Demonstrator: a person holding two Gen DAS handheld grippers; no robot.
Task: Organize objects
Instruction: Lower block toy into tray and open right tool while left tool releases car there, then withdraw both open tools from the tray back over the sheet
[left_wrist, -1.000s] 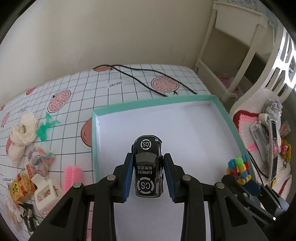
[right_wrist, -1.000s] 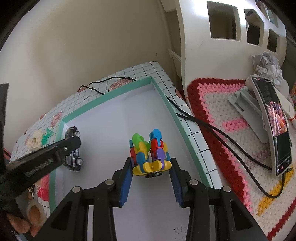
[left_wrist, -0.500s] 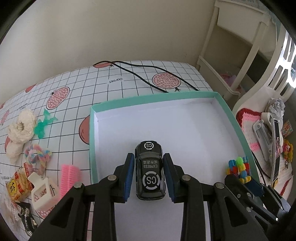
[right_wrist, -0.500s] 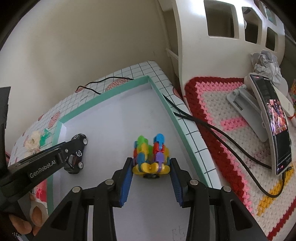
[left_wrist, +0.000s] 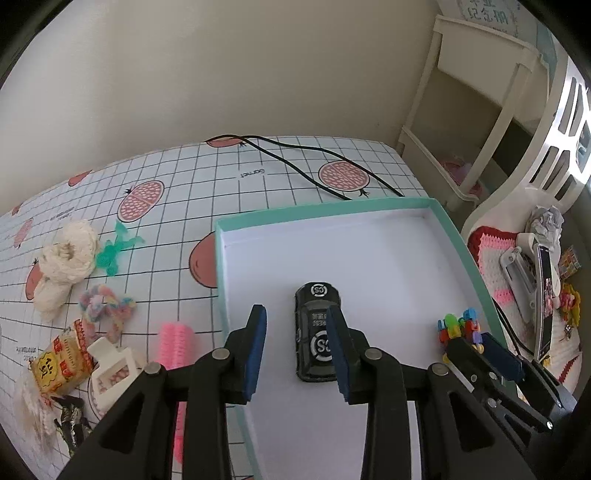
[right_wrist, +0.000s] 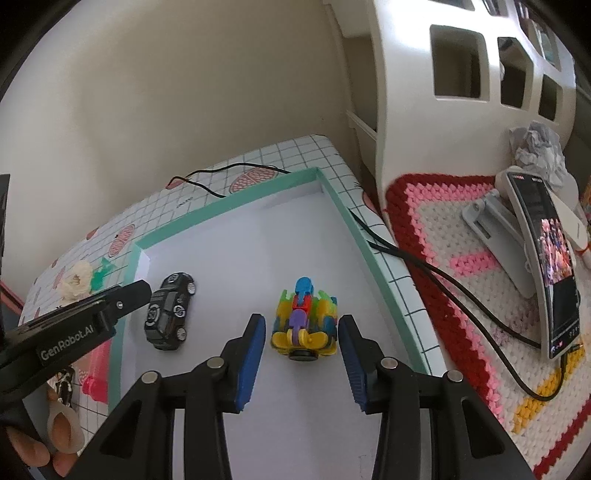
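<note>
A black toy car (left_wrist: 317, 328) with white "CS" roundels lies on the white floor of the teal-rimmed box (left_wrist: 325, 210). My left gripper (left_wrist: 297, 347) is open around its rear; the car sits close to the right finger. A many-coloured block toy (right_wrist: 304, 325) rests on the box floor near the right rim (right_wrist: 373, 258). My right gripper (right_wrist: 302, 360) is open just behind it, its blue pads (right_wrist: 251, 350) apart from the toy. In the right wrist view the car (right_wrist: 168, 312) shows beside a left finger (right_wrist: 125, 299). In the left wrist view the block toy (left_wrist: 460, 326) sits ahead of the right gripper (left_wrist: 480, 347).
Left of the box on the checked cloth lie a cream yarn flower (left_wrist: 68, 254), green clip (left_wrist: 112, 251), pastel hair tie (left_wrist: 105, 306), pink comb (left_wrist: 173, 339) and yellow packet (left_wrist: 59, 362). A black cable (left_wrist: 314, 166) runs behind. A phone on a stand (right_wrist: 546, 266) stands on a crocheted mat at right.
Both grippers have opened. The car and the block toy were let go and now rest on the box floor, and both grippers have drawn back slightly.
</note>
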